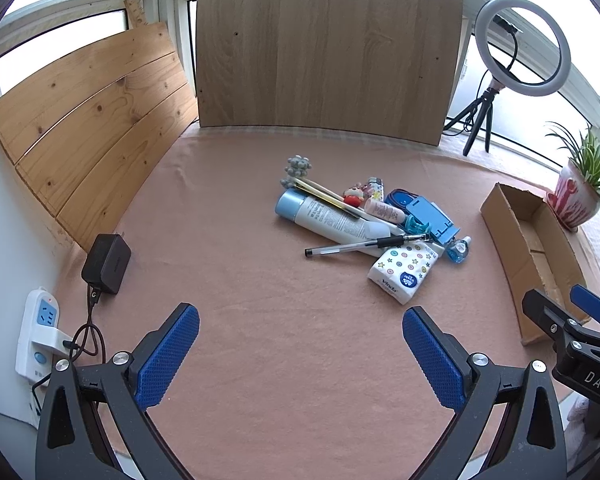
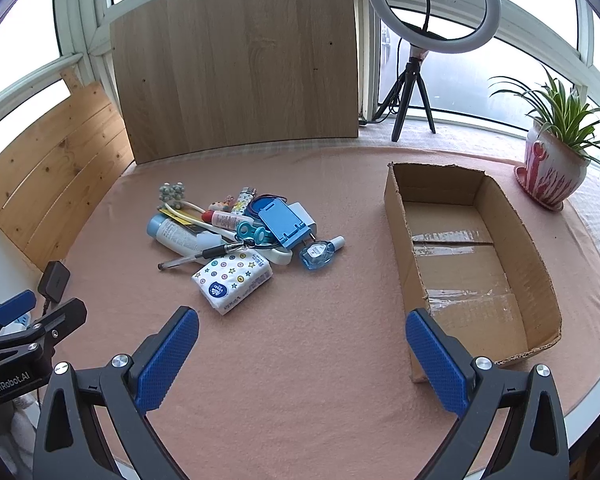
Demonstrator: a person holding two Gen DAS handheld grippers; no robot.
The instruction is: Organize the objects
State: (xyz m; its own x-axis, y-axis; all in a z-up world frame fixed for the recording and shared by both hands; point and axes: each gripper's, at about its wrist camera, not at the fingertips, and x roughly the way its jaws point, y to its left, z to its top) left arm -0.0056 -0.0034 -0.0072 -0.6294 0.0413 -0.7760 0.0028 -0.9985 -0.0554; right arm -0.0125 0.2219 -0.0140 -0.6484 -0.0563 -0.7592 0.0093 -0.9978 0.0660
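A heap of small items lies mid-table: a white tube with a blue cap (image 1: 328, 216) (image 2: 176, 236), a black pen (image 1: 356, 246) (image 2: 198, 258), a tissue pack (image 1: 404, 270) (image 2: 232, 282), a blue phone stand (image 1: 434, 218) (image 2: 282, 222), a small blue bottle (image 1: 459, 249) (image 2: 319, 255) and a grey bumpy toy (image 1: 298, 168) (image 2: 173, 194). An open cardboard box (image 1: 516, 248) (image 2: 404, 248) stands to their right, with nothing in it. My left gripper (image 1: 300, 350) hovers open near the table's front, short of the heap. My right gripper (image 2: 302, 354) is open too, between the heap and the box.
A black charger (image 1: 107, 263) and a white power strip (image 1: 38, 334) lie at the left edge. Wooden boards (image 1: 328, 44) lean at the back. A ring light on a tripod (image 2: 432, 8) and a potted plant (image 2: 552, 164) stand at the back right.
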